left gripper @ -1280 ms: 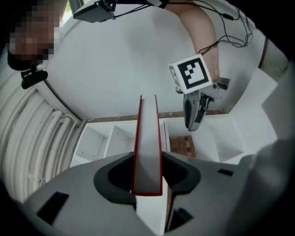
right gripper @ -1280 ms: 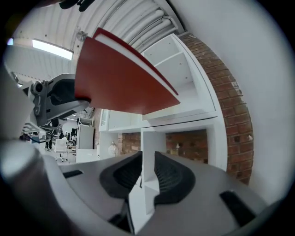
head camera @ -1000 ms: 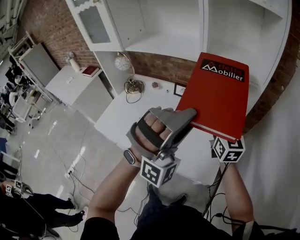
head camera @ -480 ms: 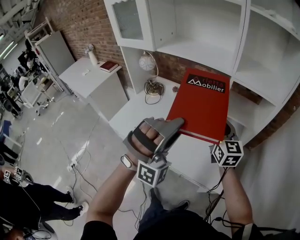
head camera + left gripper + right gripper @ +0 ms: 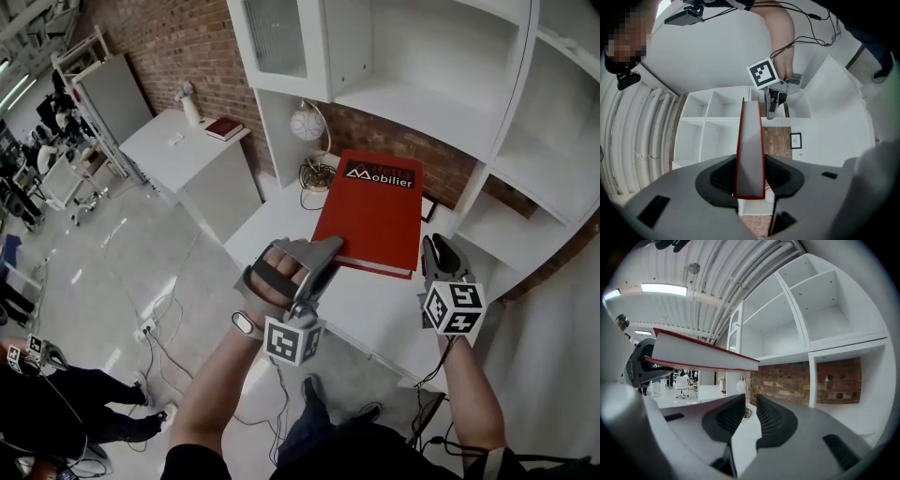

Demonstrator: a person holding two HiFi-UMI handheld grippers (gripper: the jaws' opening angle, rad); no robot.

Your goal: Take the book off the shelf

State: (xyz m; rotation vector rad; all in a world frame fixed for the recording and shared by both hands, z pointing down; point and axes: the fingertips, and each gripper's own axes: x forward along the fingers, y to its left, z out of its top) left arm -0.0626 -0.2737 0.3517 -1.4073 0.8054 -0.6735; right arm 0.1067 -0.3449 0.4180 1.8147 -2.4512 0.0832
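Note:
A red hardback book (image 5: 370, 211) with a black title band hangs flat above the white table, out in front of the shelf unit (image 5: 441, 103). My left gripper (image 5: 333, 248) is shut on its near edge; in the left gripper view the book (image 5: 750, 154) stands edge-on between the pads of that gripper (image 5: 750, 176). My right gripper (image 5: 436, 248) is just right of the book and apart from it. Its jaws have just been closing; a narrow gap shows between them with nothing inside (image 5: 751, 416). The book (image 5: 693, 355) floats up to its left.
The white table (image 5: 375, 309) below carries a globe lamp (image 5: 307, 122), a coiled cable (image 5: 317, 175) and a small framed picture (image 5: 427, 208) by the brick wall. A second table (image 5: 178, 150) with a small red book (image 5: 225, 128) stands at the left. People are at the far left.
The book has come down and toward me, away from the shelves, still in the left gripper. The right gripper has come out from under the book and now shows beside it.

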